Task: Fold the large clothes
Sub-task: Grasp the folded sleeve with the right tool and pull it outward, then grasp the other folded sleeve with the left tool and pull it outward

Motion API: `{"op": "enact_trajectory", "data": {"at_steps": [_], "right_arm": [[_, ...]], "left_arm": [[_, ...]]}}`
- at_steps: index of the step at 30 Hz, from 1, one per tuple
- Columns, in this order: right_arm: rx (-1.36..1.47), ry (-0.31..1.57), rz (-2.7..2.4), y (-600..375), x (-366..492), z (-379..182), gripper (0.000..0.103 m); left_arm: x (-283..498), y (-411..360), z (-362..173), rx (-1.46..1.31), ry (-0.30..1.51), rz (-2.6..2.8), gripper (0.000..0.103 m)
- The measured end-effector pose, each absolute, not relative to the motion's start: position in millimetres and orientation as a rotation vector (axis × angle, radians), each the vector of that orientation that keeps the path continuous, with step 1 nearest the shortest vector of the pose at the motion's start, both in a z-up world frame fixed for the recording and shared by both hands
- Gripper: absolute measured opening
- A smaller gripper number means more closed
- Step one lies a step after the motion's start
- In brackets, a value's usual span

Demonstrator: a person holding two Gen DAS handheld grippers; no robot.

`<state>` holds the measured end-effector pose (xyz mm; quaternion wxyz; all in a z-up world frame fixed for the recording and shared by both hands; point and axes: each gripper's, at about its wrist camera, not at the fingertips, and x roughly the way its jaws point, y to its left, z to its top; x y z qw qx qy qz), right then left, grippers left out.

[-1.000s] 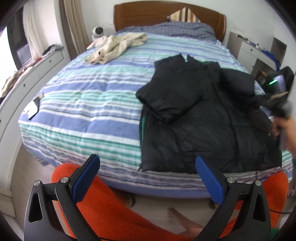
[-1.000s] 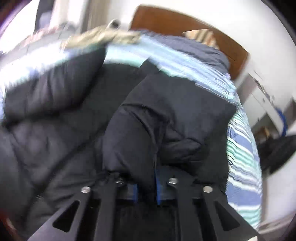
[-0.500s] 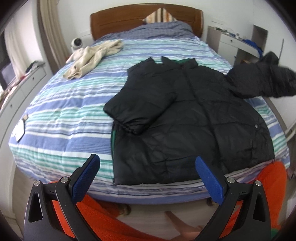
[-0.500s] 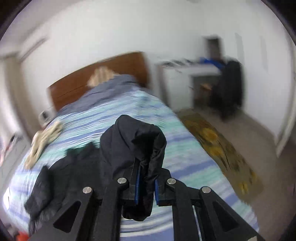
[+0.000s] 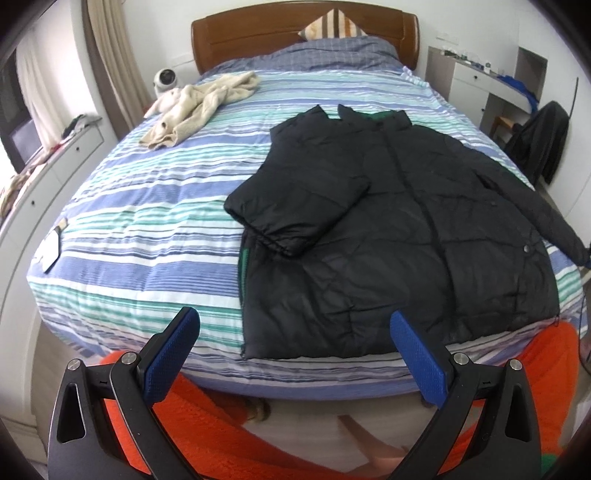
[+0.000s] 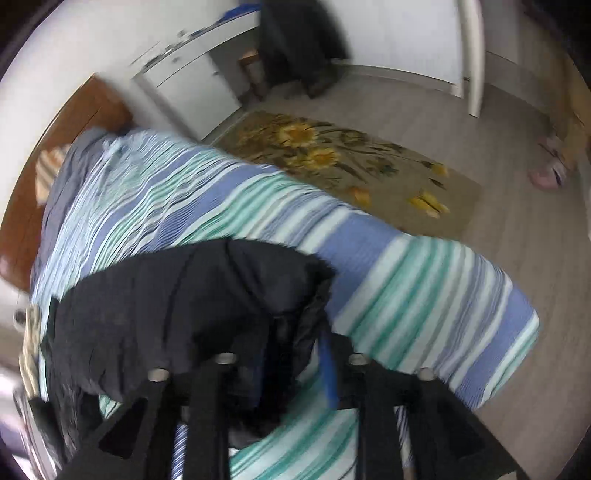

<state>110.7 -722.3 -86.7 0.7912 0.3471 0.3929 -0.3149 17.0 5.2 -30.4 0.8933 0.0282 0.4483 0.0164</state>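
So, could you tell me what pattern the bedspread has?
Blue, teal and white stripes on the bedspread; clearest in the left wrist view.

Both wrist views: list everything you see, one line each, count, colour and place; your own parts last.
jacket: one, black, flat on the bed's right half, left sleeve folded across its front
right sleeve: one, black, stretched to the bed's right edge, cuff between the right gripper's fingers
bed: one, blue, green and white striped cover, brown headboard
sweater: one, beige, crumpled near the head of the bed on the left
pillow: one, striped, against the headboard
rug: one, sunflower print, on the floor right of the bed
desk: one, white, right of the bed
left gripper: one, black with blue pads, open, above the foot of the bed
right gripper: one, black, on the cuff
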Motion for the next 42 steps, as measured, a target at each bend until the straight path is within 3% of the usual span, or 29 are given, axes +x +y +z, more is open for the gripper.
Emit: {"op": "enact_trajectory", "data": {"at_steps": [4, 8, 14, 15, 20, 23, 27, 31, 32, 33, 34, 35, 37, 42], "right_arm": [[0.689, 0.72, -0.689, -713, 95, -57, 0.046], [0.695, 0.623, -0.361, -685, 111, -39, 0.046], [0.656, 0.917, -0.409, -656, 144, -128, 0.046], [0.653, 0.88, -0.429, -653, 140, -135, 0.046], [0.54, 0.799, -0.534, -622, 126, -109, 0.047], [0.499, 0.725, -0.461, -592, 105, -79, 0.052], [0.383, 0.671, -0.377, -527, 91, -57, 0.055], [0.369, 0.666, -0.272, -467, 84, -58, 0.056], [0.368, 0.668, -0.249, -457, 85, -59, 0.056], [0.364, 0.669, -0.22, -441, 85, -59, 0.056], [0.357, 0.67, -0.197, -427, 82, -58, 0.056], [0.346, 0.67, -0.176, -415, 82, -56, 0.056], [0.316, 0.667, -0.136, -395, 79, -52, 0.056], [0.278, 0.648, -0.049, -366, 74, -42, 0.056]], "left_arm": [[23, 7, -33, 0.063, 0.947, 0.04, 0.103], [29, 3, -32, 0.063, 0.939, 0.028, 0.103], [36, 14, -33, 0.06, 0.927, 0.033, 0.103], [37, 21, -33, 0.062, 0.923, 0.049, 0.103], [54, 63, -47, -0.029, 0.961, 0.03, 0.103], [80, 89, -72, -0.196, 1.02, -0.011, 0.103], [130, 96, -106, -0.359, 1.076, -0.079, 0.102], [183, 79, -125, -0.331, 1.098, -0.074, 0.102], [191, 75, -129, -0.29, 1.093, -0.035, 0.09], [195, 72, -131, -0.252, 1.081, 0.02, 0.07], [199, 73, -132, -0.245, 1.07, 0.04, 0.031], [200, 78, -127, -0.268, 1.066, 0.048, 0.021], [196, 90, -106, -0.29, 1.015, 0.05, 0.015], [172, 147, -29, -0.194, 0.854, 0.151, 0.015]]}}
